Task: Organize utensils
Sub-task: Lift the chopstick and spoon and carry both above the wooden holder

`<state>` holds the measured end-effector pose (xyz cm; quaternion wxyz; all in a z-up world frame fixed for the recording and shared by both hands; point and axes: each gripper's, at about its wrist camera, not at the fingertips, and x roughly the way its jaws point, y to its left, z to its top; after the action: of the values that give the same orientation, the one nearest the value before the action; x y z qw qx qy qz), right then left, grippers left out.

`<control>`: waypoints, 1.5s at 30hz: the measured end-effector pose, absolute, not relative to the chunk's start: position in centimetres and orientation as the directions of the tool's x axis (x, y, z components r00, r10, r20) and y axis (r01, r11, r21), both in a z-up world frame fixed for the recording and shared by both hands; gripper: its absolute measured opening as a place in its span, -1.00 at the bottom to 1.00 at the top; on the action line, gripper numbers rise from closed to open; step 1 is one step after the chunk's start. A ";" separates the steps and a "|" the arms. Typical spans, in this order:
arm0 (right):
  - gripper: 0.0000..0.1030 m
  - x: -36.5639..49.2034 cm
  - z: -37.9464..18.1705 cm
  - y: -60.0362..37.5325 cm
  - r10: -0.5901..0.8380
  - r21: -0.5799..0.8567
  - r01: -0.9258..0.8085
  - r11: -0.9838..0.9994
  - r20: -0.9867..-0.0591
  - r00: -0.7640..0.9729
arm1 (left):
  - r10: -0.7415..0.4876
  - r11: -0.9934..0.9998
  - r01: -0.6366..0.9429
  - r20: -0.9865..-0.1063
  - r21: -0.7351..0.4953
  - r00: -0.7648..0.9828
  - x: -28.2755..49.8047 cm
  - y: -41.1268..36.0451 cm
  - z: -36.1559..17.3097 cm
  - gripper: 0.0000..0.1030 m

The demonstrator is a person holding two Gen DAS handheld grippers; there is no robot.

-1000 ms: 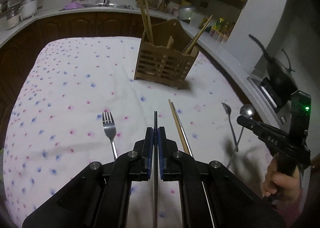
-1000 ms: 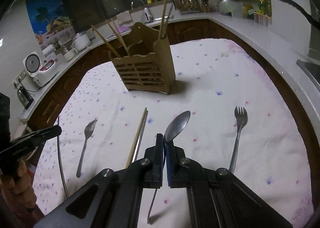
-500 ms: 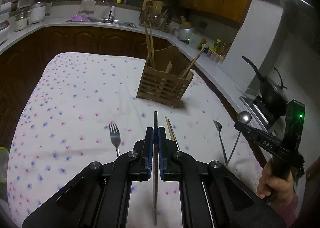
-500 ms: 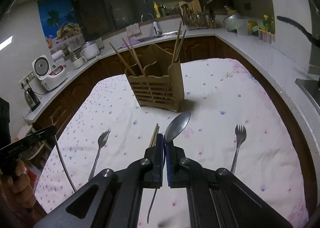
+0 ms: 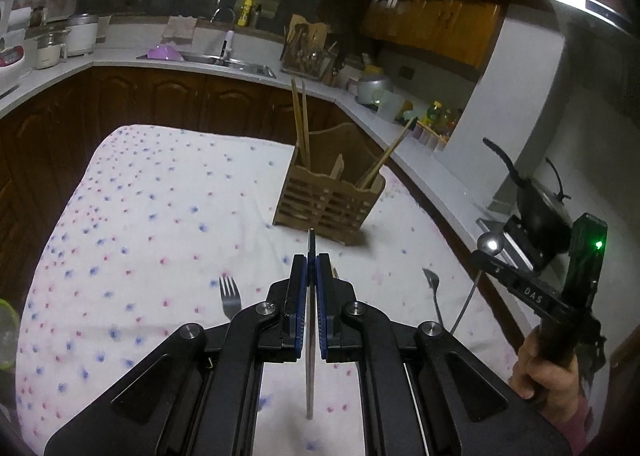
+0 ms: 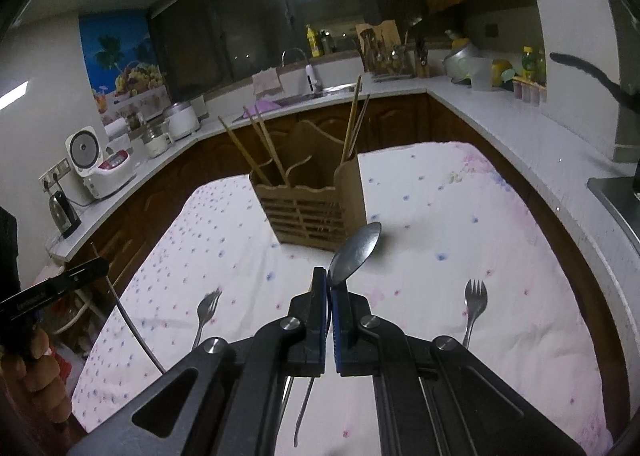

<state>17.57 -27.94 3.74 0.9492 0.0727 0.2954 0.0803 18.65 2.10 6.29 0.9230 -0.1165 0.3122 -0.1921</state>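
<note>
Holder (image 6: 316,208) farther, spoon (image 6: 354,254) clamped in right hand-held gripper (image 6: 330,288)

Two forks (image 6: 473,302) (image 6: 206,310), two held spoons (image 6: 354,254) (image 5: 310,296) (both lifted), one wooden caddy (image 6: 316,208).

Both claws are held up in the air, side by side and pointing the same way. The left claw (image 5: 311,276) has its blue-padded fingers (image 5: 298,296) pressed nearly together on a thin metal utensil (image 5: 309,320) standing edge-on between them. The right claw (image 6: 330,288) is likewise clamped, gripping a spoon (image 6: 354,252) whose bowl juts up past its tips. A bare right hand (image 5: 544,368) wraps the right claw's handle.
</note>
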 end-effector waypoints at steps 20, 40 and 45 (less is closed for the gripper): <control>-0.96 22.4 5.7 -28.4 0.186 0.210 -0.101 0.972 -0.434 0.882 | -0.416 0.894 0.282 -0.409 -0.349 0.812 22.7 2.8 11.1 -0.93; -0.96 29.7 11.7 -26.7 0.150 0.138 -0.123 0.983 -0.212 0.966 | -0.391 0.904 0.320 -0.243 -0.283 0.888 30.0 -0.1 18.0 -0.93; -0.96 31.6 12.1 -26.1 0.142 0.112 -0.122 0.986 -0.191 0.971 | -0.375 0.909 0.317 -0.200 -0.272 0.905 31.8 -0.9 18.8 -0.93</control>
<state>31.61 -26.10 12.05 0.9915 0.0499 0.0999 0.0668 31.85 -0.86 18.83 0.9689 -0.1173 0.1251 -0.1786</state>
